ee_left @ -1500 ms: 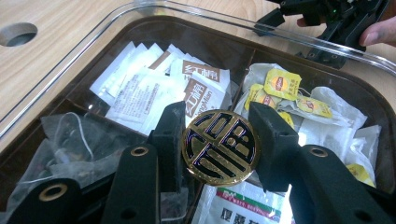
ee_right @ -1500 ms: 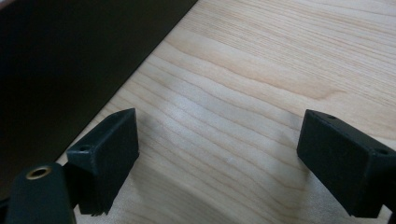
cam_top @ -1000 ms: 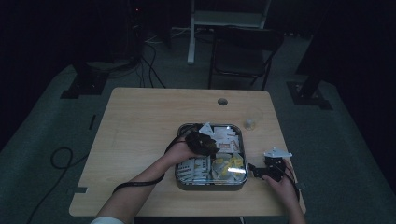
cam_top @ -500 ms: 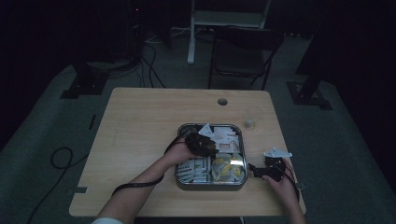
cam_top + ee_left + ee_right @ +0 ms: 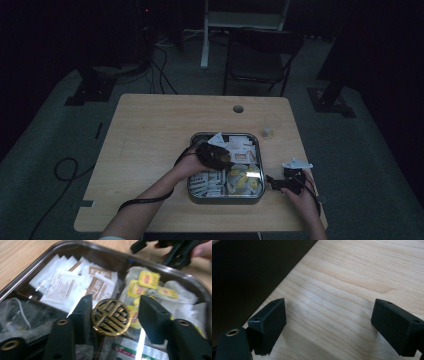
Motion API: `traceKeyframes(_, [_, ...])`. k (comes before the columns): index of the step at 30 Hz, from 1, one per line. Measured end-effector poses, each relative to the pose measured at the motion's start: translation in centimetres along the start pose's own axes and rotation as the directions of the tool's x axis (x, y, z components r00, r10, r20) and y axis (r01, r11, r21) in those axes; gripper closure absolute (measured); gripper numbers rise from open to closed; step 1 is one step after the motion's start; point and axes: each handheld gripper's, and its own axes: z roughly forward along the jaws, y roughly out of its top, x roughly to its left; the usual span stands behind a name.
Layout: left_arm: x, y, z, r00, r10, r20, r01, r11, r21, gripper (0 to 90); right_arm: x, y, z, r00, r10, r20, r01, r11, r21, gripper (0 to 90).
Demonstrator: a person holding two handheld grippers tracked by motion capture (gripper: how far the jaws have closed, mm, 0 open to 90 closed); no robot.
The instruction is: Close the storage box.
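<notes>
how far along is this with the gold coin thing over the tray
Nothing looks finished. In hand: the left gripper hovers over the metal tray of white sachets and yellow-tagged tea bags, with the round gold-and-black disc between its open fingers, touching one finger at most. Left: closing on the disc and lifting it. The right gripper waits open on the wooden table.

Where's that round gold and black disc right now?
In the left gripper view, the gold and black disc sits between the left tongs, against one jaw, over the metal tray, above the white sachets and yellow tea bags.
</notes>
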Motion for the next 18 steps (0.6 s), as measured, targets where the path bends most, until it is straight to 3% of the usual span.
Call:
traceKeyframes(4, [-0.1,0.1,-0.5,0.9999,-0.016,0.002,0.016,0.9999,-0.002,27.8,0.0,0.0,0.0,1.0000,0.000,0.000,0.000,1.000,0.000,12.3])
traceKeyframes(8, [0.1,0.0,-1.0,0.9989,-0.048,-0.004,0.048,0.9988,-0.011,19.7,0.0,0.0,0.0,1.0000,0.000,0.000,0.000,1.000,0.000,12.3])
traceKeyframes(10, [0.0,-0.1,-1.2,0.9989,-0.044,-0.014,0.044,0.9990,-0.011,19.1,0.0,0.0,0.0,1.0000,0.000,0.000,0.000,1.000,0.000,12.3])
traceKeyframes(12, [-0.1,-0.2,-1.4,0.9988,-0.044,-0.021,0.045,0.9990,0.009,9.7,0.0,0.0,0.0,1.0000,0.000,0.000,0.000,1.000,0.000,12.3])
traceKeyframes(14, [-0.1,-0.3,-1.6,0.9985,-0.049,-0.023,0.049,0.9987,0.009,8.5,0.0,0.0,0.0,1.0000,0.000,0.000,0.000,1.000,0.000,12.3])
traceKeyframes(15, [0.0,-0.4,-1.6,0.9983,-0.055,-0.019,0.055,0.9983,0.020,3.0,0.0,0.0,0.0,1.0000,0.000,0.000,0.000,1.000,0.000,12.3])
traceKeyframes(18, [0.1,-0.6,-2.2,0.9972,-0.072,-0.020,0.072,0.9974,-0.009,0.3,0.0,0.0,0.0,1.0000,0.000,0.000,0.000,1.000,0.000,12.3])
